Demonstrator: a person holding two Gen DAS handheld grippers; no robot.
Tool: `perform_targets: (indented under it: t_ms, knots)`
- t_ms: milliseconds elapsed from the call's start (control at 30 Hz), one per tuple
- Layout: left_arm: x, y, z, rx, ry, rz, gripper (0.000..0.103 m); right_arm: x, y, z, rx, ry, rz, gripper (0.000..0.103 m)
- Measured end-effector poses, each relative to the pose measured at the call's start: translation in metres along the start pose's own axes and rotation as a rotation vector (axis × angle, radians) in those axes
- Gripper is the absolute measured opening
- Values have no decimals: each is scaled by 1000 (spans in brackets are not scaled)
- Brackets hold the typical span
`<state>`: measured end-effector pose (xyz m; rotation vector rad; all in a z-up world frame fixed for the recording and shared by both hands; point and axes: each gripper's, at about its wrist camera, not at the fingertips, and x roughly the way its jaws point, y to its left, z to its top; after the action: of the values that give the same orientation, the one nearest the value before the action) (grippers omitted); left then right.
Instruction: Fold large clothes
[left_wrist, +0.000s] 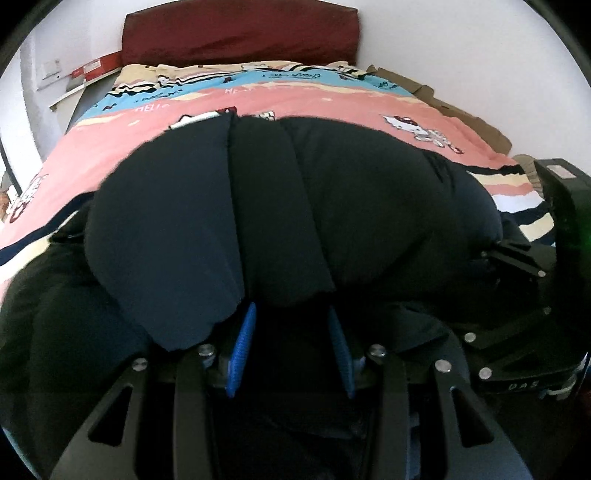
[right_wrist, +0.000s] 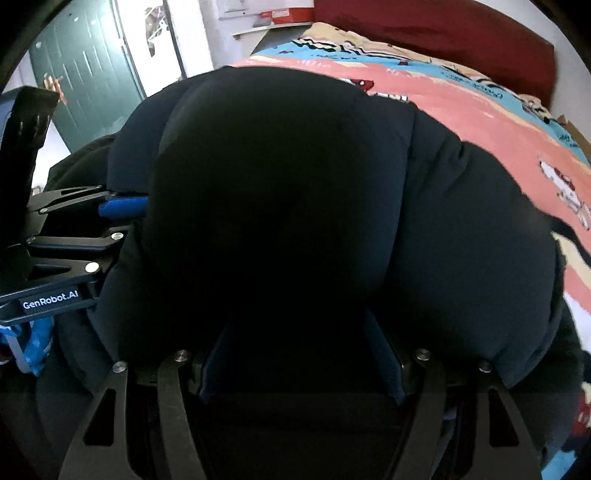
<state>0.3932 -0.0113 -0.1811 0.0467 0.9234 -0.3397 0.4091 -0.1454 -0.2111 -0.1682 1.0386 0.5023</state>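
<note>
Left wrist view: a puffy dark navy jacket (left_wrist: 288, 206) is seen bunched on the bed's patterned pink and blue quilt (left_wrist: 332, 99), a dark red headboard (left_wrist: 240, 31) behind. The left gripper (left_wrist: 291, 354) is clamped on a thick fold of the jacket, blue pads (left_wrist: 242, 350) partly apart with padding pressed between them. The right gripper's black frame is glimpsed at the right edge.

Right wrist view: the right gripper (right_wrist: 303, 354) is held wider, its jaws closed on a bulkier roll of the same jacket (right_wrist: 280, 192). The left gripper (right_wrist: 122, 206) is noted at left, gripping the jacket's edge.
</note>
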Motion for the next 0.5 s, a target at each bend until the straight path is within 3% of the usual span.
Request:
perform_targets:
  t_ms: [233,367,500]
  knots:
    - [-51,9,8,-6,-61,-38,39,-40,-3,-1,4,-52,48,73]
    - [-79,20,34,-25,-140,-46,39,-67,-8,7,2,-102,61,74]
    - [-79,26,69,-39,-180,-41,45,-99,-8,23,-10,-182,62,79]
